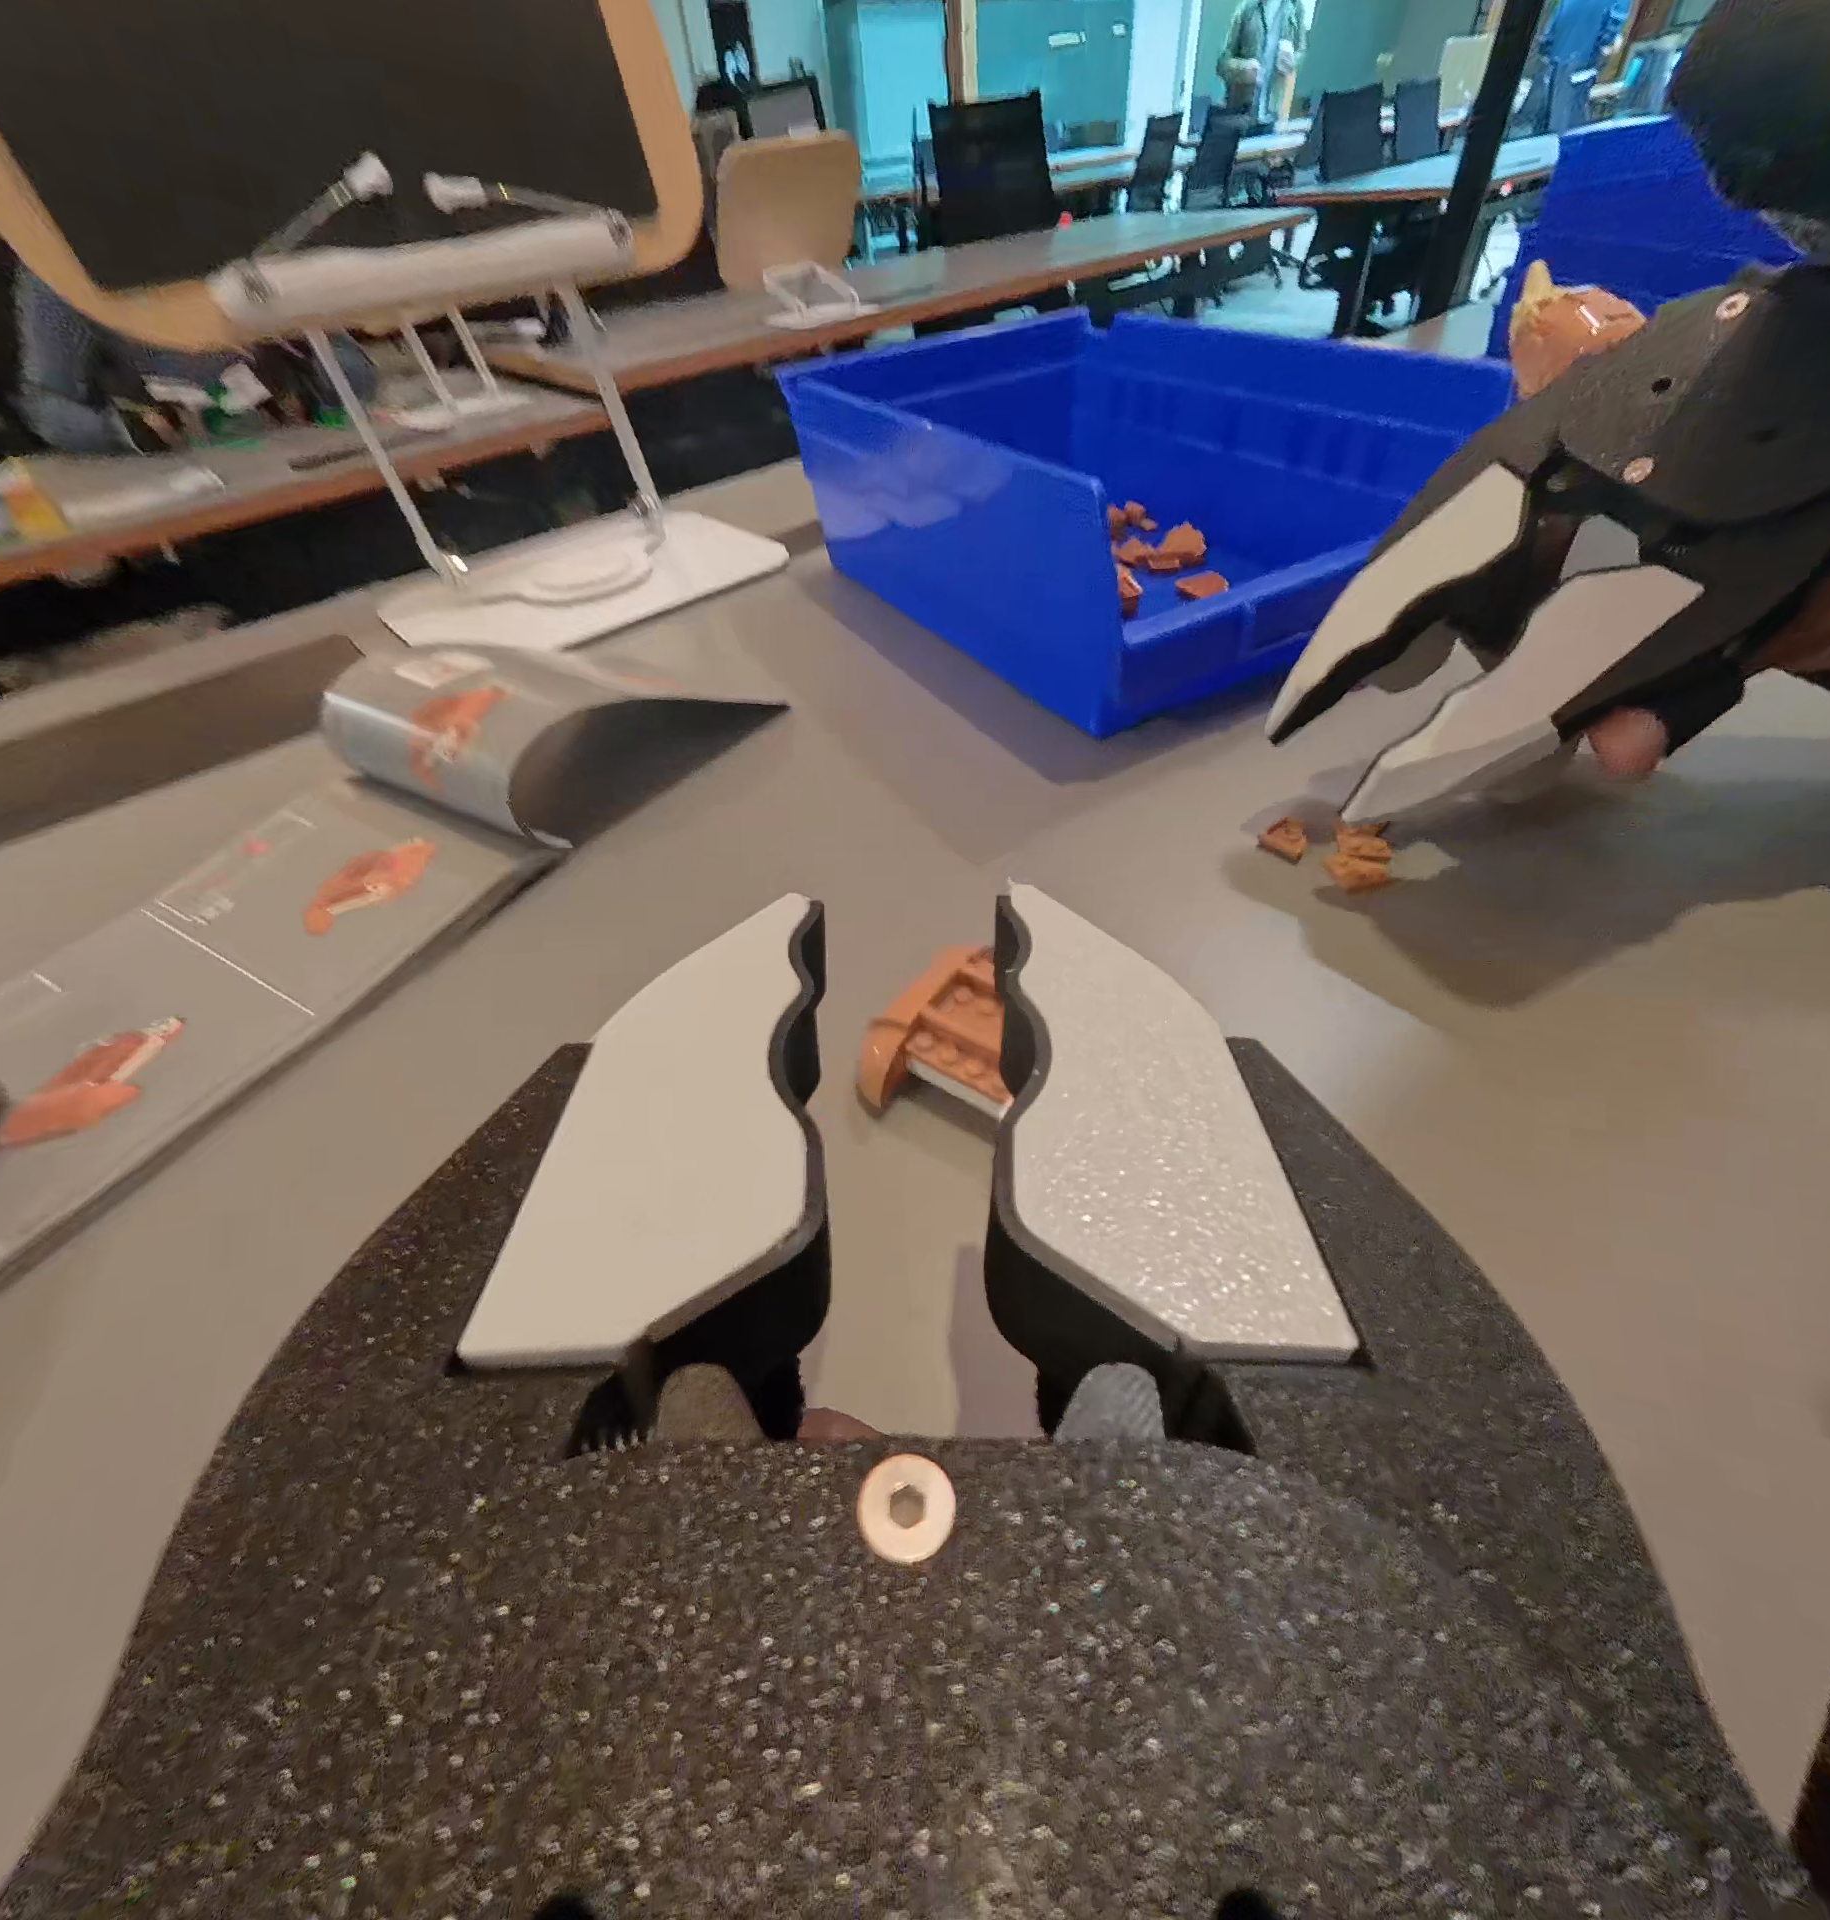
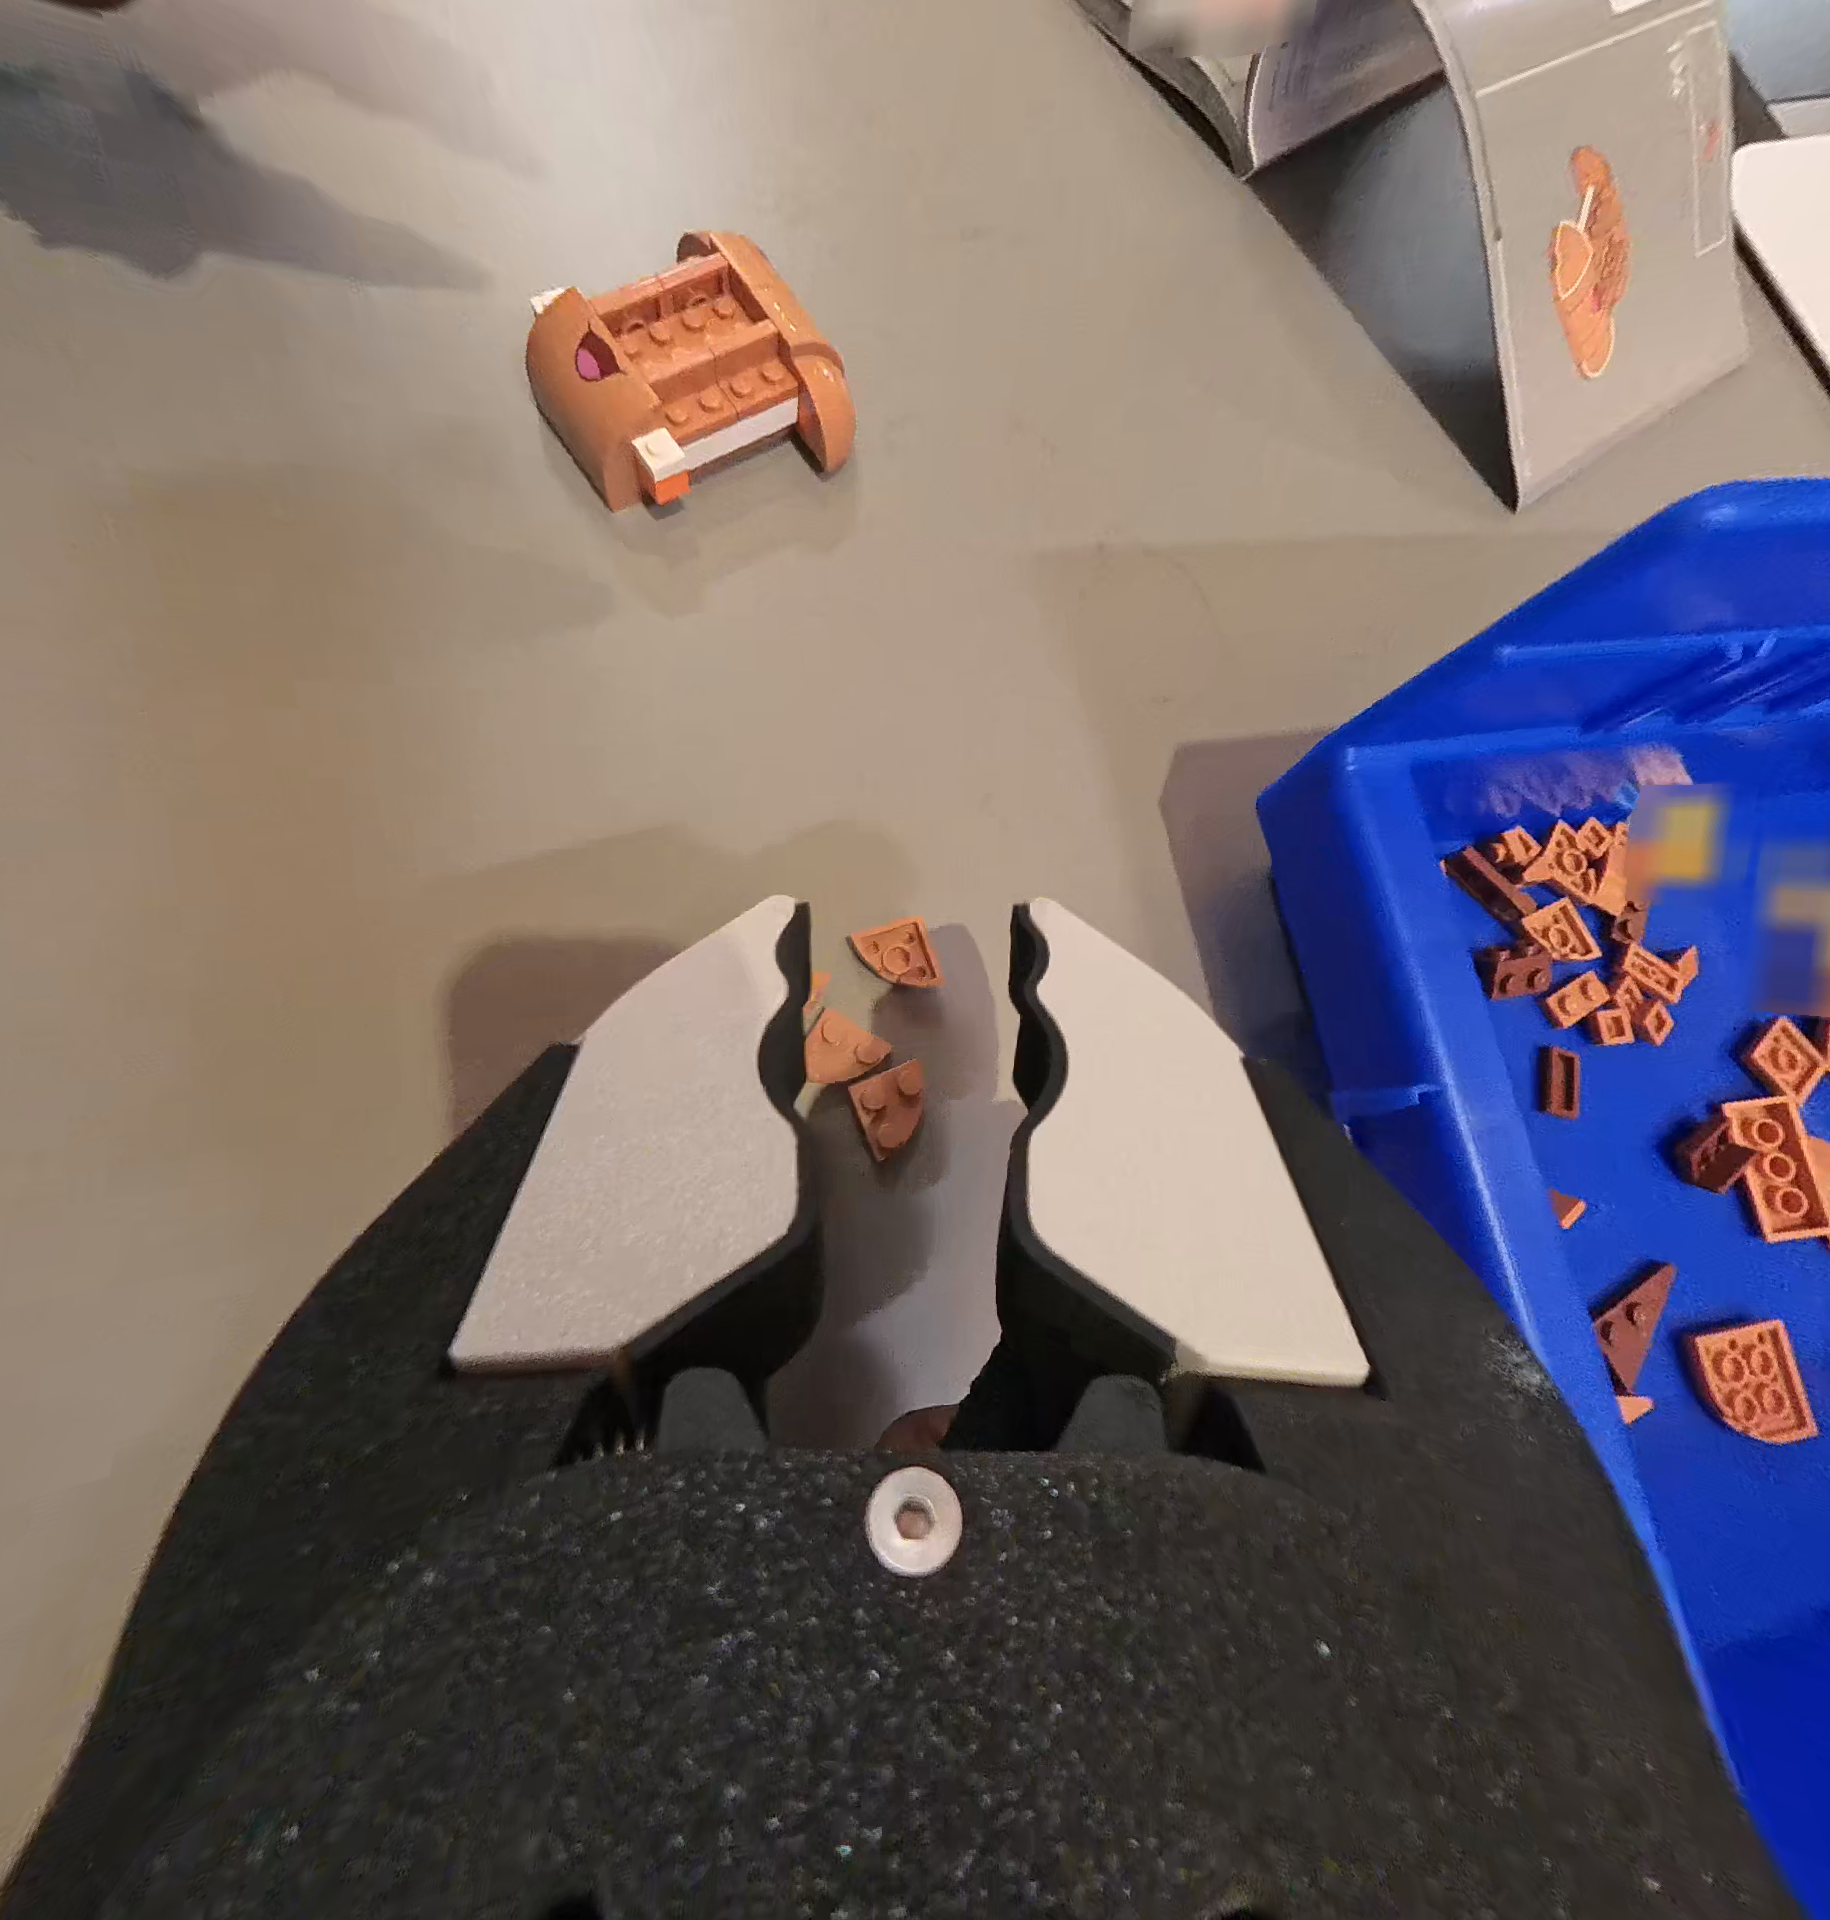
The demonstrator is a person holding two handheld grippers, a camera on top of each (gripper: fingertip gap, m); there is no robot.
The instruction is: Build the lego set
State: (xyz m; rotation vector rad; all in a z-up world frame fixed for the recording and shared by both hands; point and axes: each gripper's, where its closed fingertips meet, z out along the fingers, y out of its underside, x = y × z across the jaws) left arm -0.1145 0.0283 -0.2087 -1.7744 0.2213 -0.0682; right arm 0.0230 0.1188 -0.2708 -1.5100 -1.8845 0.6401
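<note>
Lego pieces (image 2: 875, 1039) are lying loose on the grey table (image 2: 267, 727), a small cluster of tan quarter-round plates sitting between the parted fingers of the right gripper (image 2: 909, 925), which is gripping nothing. Well apart from them, the half-built model (image 2: 687, 364) is resting on the same table: a rounded tan body with studded plates on top, a white strip along one edge and a small white-and-orange corner. In the left wrist view, the left gripper (image 1: 909, 914) is hovering with its fingers apart and the model (image 1: 937, 1023) lying just beyond its tips, unheld. More tan and dark brown bricks are piling in the blue bin (image 2: 1410, 1039) beside the right gripper, and an open instruction booklet (image 1: 267, 914) is lying to the left. Judging by their look, the plates are light, stiff and thin, so they are likely needing a pinch across their flat edges, and may slide on the smooth table. The model is probably best held by its curved sides, gently, since pressed-on parts could pop loose
</note>
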